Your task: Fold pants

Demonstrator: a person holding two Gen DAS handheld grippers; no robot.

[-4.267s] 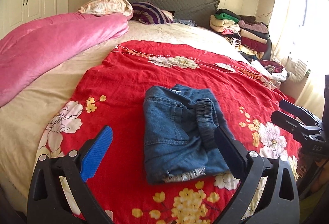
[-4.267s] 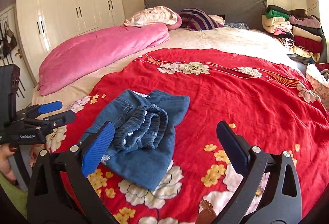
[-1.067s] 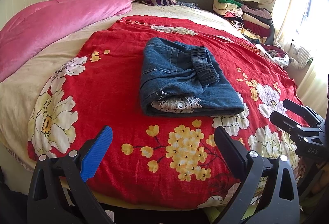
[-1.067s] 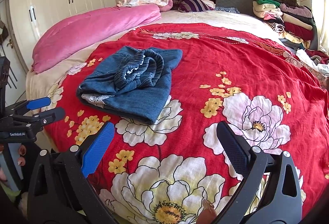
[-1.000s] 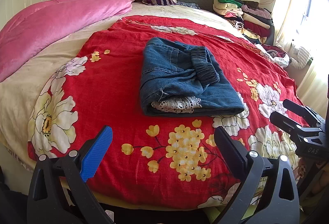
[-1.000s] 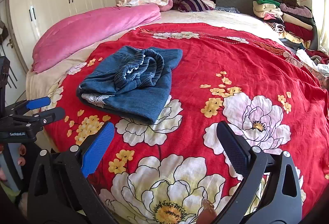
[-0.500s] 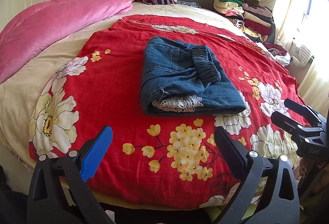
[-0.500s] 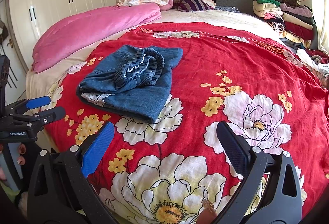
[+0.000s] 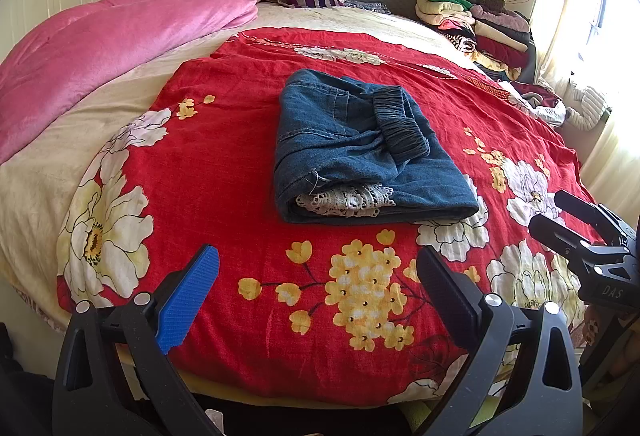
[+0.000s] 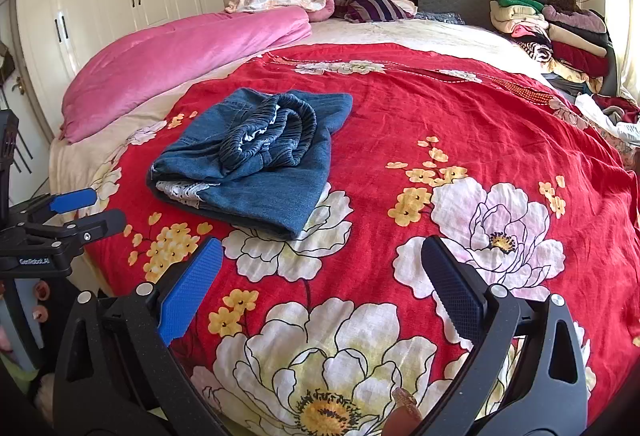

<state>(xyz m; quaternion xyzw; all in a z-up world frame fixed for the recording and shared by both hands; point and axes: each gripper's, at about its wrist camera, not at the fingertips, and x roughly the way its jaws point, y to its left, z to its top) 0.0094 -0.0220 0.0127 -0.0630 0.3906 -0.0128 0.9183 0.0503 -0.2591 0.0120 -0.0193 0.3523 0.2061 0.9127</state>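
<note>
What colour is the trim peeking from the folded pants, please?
White lace, clearest in the left wrist view.

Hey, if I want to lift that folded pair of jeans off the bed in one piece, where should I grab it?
Probably take the folded jeans at the thick folded edge facing you, coming in low from the foot of the bed. All layers meet there, so they should stay together; the bunched waistband on top would likely unroll.

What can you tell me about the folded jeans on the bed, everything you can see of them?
The jeans are blue denim, folded into a compact, roughly rectangular bundle lying flat on the red floral bedspread. A gathered elastic waistband sits on top, and white lace trim peeks from the near folded edge. Stitched seams show. Nothing but the bedspread touches them; both grippers are well clear.
</note>
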